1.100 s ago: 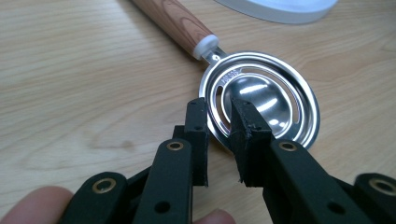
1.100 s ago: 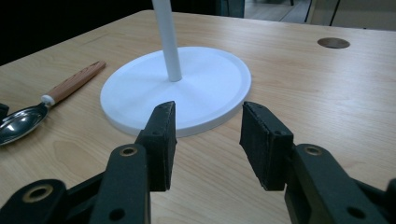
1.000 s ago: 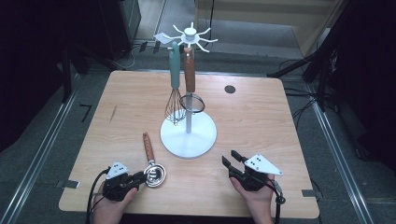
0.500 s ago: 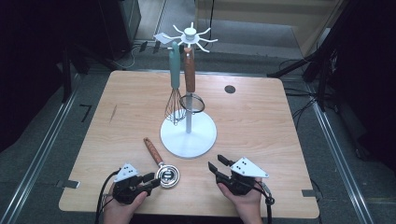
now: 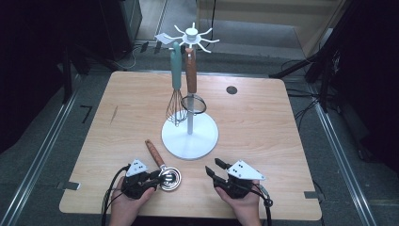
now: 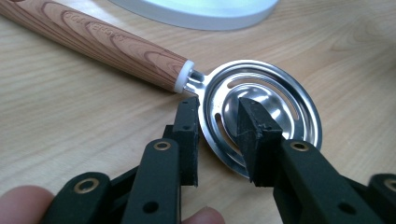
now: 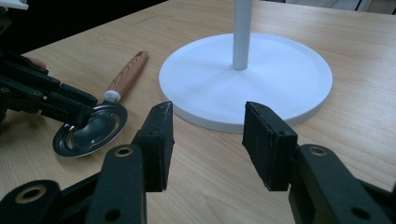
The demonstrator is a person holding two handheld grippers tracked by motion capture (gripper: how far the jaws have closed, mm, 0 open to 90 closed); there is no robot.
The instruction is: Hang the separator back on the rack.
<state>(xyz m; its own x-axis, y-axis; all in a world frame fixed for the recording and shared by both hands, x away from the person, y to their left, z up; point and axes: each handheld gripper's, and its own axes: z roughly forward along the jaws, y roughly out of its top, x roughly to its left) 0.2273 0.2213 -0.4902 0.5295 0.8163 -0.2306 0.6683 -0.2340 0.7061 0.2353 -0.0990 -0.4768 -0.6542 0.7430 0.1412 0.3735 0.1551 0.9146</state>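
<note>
1. A pale wooden tabletop (image 5: 263,122) stands in a dark room.
2. A slotted spoon (image 5: 162,165) with a wooden handle lies flat just in front of the white stand (image 5: 190,136).
3. The left gripper (image 6: 217,135) straddles the spoon's rim, jaws slightly apart, one inside the bowl.
4. The right gripper (image 7: 205,140) hovers wide open and empty, right of the spoon.
5. A whisk (image 5: 176,101) and strainer (image 5: 193,101) hang on the stand.

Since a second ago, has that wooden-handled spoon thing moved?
Yes. The slotted spoon has slid to the right along the table's near edge, its bowl now closer to the white stand base, with the left gripper at its rim.
</note>
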